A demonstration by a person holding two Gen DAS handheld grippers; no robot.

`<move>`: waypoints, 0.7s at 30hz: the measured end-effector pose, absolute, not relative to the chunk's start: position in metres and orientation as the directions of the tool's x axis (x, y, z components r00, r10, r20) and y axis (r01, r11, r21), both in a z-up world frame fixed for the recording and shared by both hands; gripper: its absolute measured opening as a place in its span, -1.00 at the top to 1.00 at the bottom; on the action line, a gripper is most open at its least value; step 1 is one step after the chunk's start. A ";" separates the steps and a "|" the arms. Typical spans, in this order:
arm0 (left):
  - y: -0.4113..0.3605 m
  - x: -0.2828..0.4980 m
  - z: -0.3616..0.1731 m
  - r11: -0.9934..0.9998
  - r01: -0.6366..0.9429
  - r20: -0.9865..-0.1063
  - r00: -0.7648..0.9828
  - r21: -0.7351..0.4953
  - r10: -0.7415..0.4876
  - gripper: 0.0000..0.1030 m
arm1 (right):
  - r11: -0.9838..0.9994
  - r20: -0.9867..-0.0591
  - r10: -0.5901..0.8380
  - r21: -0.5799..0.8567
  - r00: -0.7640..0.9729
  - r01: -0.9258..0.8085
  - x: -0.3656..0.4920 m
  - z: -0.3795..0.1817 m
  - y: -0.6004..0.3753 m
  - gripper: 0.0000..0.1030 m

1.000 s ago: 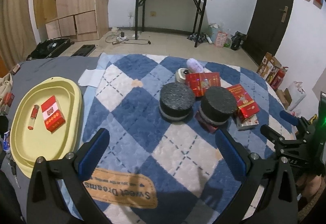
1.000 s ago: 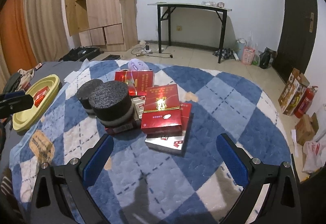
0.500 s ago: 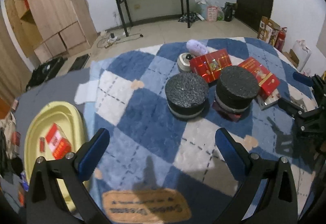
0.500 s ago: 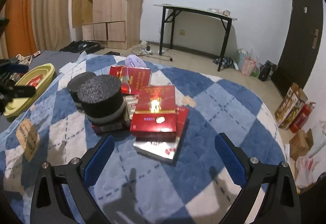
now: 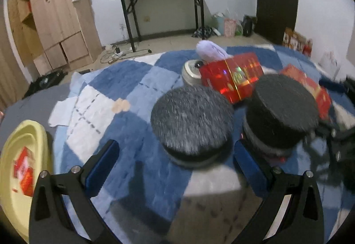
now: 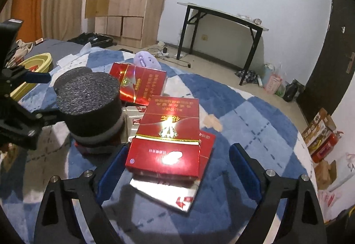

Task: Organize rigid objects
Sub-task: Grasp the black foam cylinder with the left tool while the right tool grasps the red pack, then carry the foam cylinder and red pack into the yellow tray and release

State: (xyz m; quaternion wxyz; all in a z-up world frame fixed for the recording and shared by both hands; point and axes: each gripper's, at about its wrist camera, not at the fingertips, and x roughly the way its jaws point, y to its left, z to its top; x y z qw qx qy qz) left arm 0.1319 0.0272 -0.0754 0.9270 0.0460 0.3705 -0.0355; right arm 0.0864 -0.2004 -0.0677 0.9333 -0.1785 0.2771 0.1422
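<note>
Your left hand-held gripper (image 5: 173,161) has its jaws spread wide, with the nearer black foam disc (image 5: 192,119) sitting between and just ahead of the blue pads, not touched. A second black foam disc (image 5: 281,108) stands just beside it to the right. Your right hand-held gripper (image 6: 176,166) is likewise spread apart, flanking the top red box (image 6: 167,137), which rests on a stack of flat boxes on the blue checkered blanket (image 6: 255,119). The yellow tray (image 5: 13,168) lies well apart at far left, holding a small red box (image 5: 24,174).
</note>
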 end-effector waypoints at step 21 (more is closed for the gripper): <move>0.033 0.110 -0.015 0.977 0.211 -0.662 0.735 0.019 -0.145 -0.35 | 0.925 -0.491 0.228 -0.160 0.841 -0.344 0.084 -0.043 -0.224 -0.12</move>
